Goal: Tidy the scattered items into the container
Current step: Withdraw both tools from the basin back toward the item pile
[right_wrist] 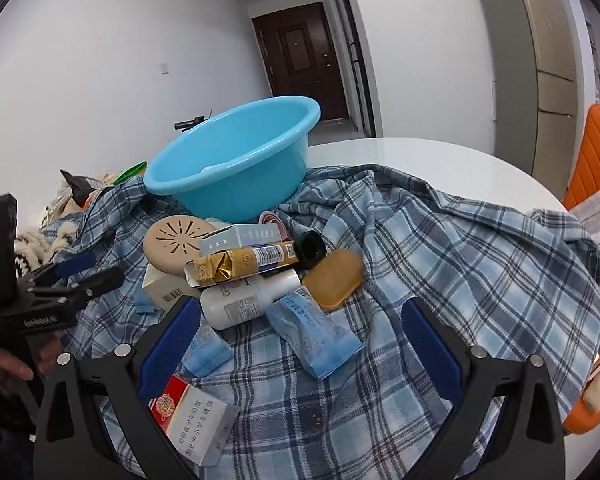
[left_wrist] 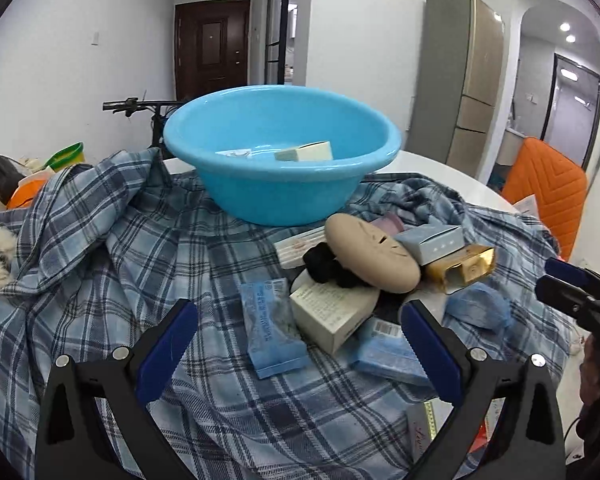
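Left wrist view alone shows a cream box (left_wrist: 307, 151) already lying inside the blue basin (left_wrist: 281, 152). Both the left gripper (left_wrist: 300, 344) and right gripper (right_wrist: 300, 344) hang spread wide and empty above scattered items on the plaid shirt (right_wrist: 440, 248) covering the worktop (right_wrist: 420, 156).

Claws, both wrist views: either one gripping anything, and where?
Nothing held. Left claw is open above the blue sachet; right claw is open above the blue tube.
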